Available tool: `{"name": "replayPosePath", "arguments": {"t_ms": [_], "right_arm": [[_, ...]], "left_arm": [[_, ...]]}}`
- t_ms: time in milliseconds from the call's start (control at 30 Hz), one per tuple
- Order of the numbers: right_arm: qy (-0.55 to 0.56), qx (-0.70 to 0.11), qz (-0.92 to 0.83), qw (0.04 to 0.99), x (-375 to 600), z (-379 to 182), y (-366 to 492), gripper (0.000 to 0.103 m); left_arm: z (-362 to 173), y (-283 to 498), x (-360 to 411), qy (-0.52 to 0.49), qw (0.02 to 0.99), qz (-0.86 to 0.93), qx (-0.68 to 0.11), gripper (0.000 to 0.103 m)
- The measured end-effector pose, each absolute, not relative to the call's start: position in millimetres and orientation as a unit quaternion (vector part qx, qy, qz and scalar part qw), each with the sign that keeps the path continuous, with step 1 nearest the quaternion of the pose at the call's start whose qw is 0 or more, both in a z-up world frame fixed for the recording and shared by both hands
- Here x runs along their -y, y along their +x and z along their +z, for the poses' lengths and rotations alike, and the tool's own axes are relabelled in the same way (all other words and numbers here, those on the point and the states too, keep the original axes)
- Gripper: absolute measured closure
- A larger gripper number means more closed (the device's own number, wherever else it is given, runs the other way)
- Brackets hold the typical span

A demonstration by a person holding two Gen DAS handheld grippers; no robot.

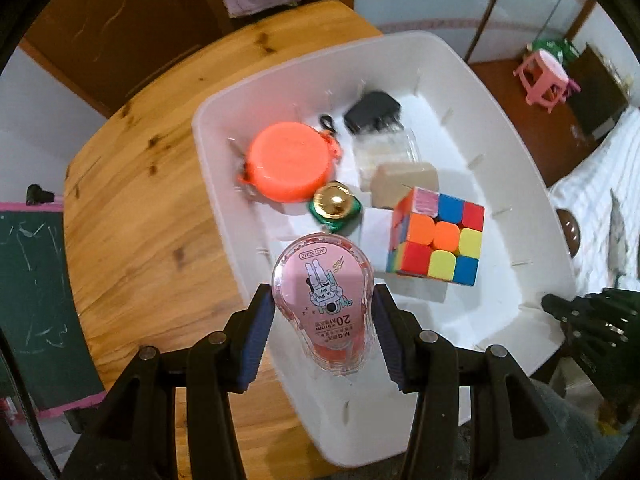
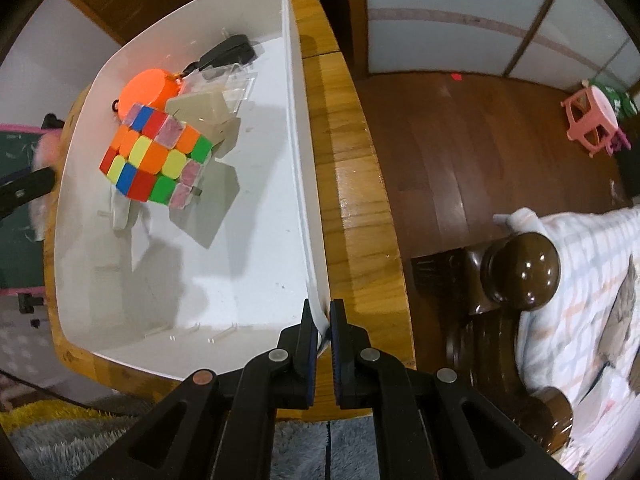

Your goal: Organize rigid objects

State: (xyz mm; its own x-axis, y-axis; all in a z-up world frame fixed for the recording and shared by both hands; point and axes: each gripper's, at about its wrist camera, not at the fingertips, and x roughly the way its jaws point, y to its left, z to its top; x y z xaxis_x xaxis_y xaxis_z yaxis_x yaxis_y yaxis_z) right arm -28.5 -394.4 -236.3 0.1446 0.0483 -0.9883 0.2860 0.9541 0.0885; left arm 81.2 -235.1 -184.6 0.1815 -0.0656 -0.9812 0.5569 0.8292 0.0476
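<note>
**Correction tape held over bin as second gripper clamps the rim**

The left gripper (image 1: 323, 312) holds one clear, pink-labelled correction tape dispenser (image 1: 325, 300) between its blue-padded jaws, pointing steeply down over the near corner of a white plastic bin (image 1: 520, 184). The dispenser hangs above the bin's floor, touching nothing else.

Inside the bin lie one multicoloured puzzle cube (image 1: 436, 240), one orange round case (image 1: 290, 160) with a short black loop, one gold-and-green disc (image 1: 335, 210) just beside the case, one black plug adapter (image 1: 373, 114) at the far end, one beige block (image 1: 404, 186) touching the cube's far side, and one clear plastic box (image 1: 386, 150) between adapter and block. All six items crowd the far half; the near half shows bare white floor.

The right gripper (image 2: 323, 354) is closed on the bin's thin side wall, its jaws pinching the rim (image 2: 316, 312) near the corner, pointing straight down.

The bin sits on a wooden table (image 1: 132, 208), its long side running close to the table edge. Beyond the table: one pink plastic stool (image 2: 592, 124) on dark floorboards, a bed with a pale checked blanket (image 2: 580, 264) and one rounded brown bedpost (image 2: 520, 272), and a green chalkboard (image 1: 32, 280) with a pink frame.
</note>
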Motion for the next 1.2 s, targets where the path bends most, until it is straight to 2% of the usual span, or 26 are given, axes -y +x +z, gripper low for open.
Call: {"name": "replayPosePath", "arguments": {"t_ms": [267, 600, 700, 767, 833, 1200], "right_arm": [[0.119, -0.644, -0.060, 0.753, 394.9, -236.5, -30.4, 0.097], [0.118, -0.642, -0.045, 0.756, 395.1, -237.6, -29.3, 0.097], [0.118, -0.642, -0.042, 0.756, 395.2, -237.3, -28.8, 0.097], [0.116, -0.643, -0.040, 0.756, 395.3, -237.7, -27.9, 0.097], [0.115, -0.643, -0.039, 0.756, 395.2, -237.5, -27.7, 0.097], [0.113, -0.646, -0.034, 0.754, 396.6, -238.2, -25.6, 0.097]], "left_arm": [[-218.1, 71.5, 265.7, 0.227, 0.714, -0.217, -0.626, 0.050], [-225.4, 62.1, 276.2, 0.245, 0.701, -0.204, -0.638, 0.048], [-224.8, 64.5, 278.6, 0.244, 0.702, -0.199, -0.639, 0.040], [-222.4, 64.6, 278.2, 0.232, 0.703, -0.201, -0.642, 0.028], [-219.5, 64.4, 277.3, 0.220, 0.703, -0.208, -0.643, 0.024], [-210.4, 56.0, 266.6, 0.224, 0.715, -0.187, -0.635, 0.022]]}}
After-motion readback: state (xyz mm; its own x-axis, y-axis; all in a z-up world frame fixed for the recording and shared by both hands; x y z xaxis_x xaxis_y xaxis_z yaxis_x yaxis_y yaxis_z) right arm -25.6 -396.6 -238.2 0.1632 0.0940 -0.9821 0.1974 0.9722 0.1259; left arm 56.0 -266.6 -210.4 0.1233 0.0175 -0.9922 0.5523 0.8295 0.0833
